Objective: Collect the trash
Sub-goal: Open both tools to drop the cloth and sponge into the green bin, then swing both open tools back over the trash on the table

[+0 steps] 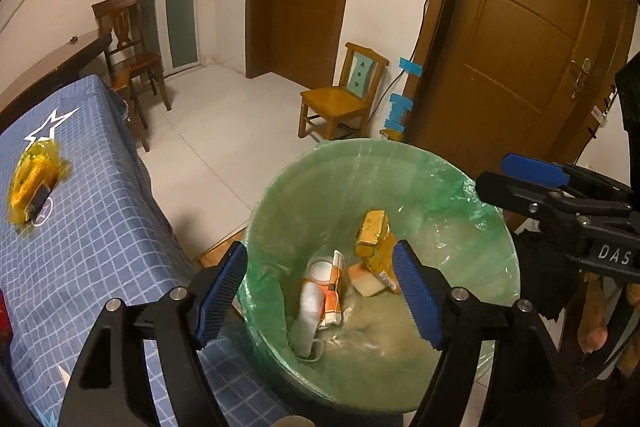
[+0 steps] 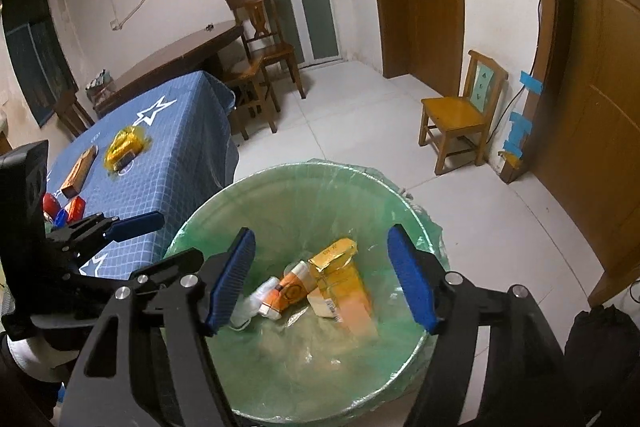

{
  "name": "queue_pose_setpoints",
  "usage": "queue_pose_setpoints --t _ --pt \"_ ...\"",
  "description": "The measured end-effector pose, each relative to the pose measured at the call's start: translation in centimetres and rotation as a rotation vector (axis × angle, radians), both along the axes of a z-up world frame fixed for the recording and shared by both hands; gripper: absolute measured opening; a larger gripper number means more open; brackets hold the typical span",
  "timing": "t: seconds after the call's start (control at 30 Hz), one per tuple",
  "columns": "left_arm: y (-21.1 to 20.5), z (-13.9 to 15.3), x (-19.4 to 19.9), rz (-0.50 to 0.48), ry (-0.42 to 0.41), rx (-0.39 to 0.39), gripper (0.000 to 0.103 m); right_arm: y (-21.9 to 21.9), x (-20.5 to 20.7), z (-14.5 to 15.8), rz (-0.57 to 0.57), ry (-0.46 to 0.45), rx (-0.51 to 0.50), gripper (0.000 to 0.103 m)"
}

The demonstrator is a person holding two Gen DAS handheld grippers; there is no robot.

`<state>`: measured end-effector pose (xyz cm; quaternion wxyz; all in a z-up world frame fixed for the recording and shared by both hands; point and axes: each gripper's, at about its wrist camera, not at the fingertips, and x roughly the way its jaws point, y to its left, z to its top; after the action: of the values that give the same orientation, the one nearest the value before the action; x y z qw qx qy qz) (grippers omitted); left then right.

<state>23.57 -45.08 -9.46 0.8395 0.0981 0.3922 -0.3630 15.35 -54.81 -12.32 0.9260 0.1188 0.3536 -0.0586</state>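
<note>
Over the green-lined trash bin (image 1: 280, 211) you hold both claws side by side, each tilted down toward its mouth, which is the sensible place for letting go of rubbish. Your left gripper (image 1: 320, 295) stands released, its blue pads wide apart with nothing between them; your right gripper (image 2: 322, 277) is likewise released and empty. Both sets of jaws frame only the bin's contents far below them.

Down at the bottom of the liner lie the collected pieces: a yellow carton (image 2: 340, 279), an orange-and-white paper cup (image 2: 288, 293) leaning against it, and a white crumpled wrapper (image 2: 256, 301) just beside the cup. They rest loose on the liner, touching one another, as dropped things would, so I judge this round of dropping done.

More trash waits on the table with the blue checked cloth (image 2: 180, 163), which stands just beside the bin on its left. Near the middle of the cloth sits a yellow cellophane packet (image 2: 124, 147); beside it, toward the table's near left edge, lies a brown box (image 2: 78, 173), and nearer still a cluster of small red, blue and orange packets (image 2: 66, 213), partly hidden behind your left gripper's body.

Between the bin and those items, the table's near corner and the draped cloth are what you must clear. The bin's rim sits close under both claws, and the loose liner frill (image 1: 476, 199) at its right side could catch a pad. The small yellow chair (image 2: 460, 119) and the doors stand well apart, out of your way.
</note>
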Motion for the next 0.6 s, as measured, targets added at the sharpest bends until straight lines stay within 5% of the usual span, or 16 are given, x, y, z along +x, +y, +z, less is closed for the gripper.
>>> queue_pose_setpoints --t 0.23,0.6 --pt "2.5 0.9 -1.7 0.001 -0.014 -0.012 0.077 2.0 -1.9 1.4 0.04 -0.088 -0.007 0.066" --pt "19.7 2.1 -2.6 0.216 -0.007 -0.075 0.08 14.1 -0.6 2.1 0.295 -0.176 -0.045 0.072"
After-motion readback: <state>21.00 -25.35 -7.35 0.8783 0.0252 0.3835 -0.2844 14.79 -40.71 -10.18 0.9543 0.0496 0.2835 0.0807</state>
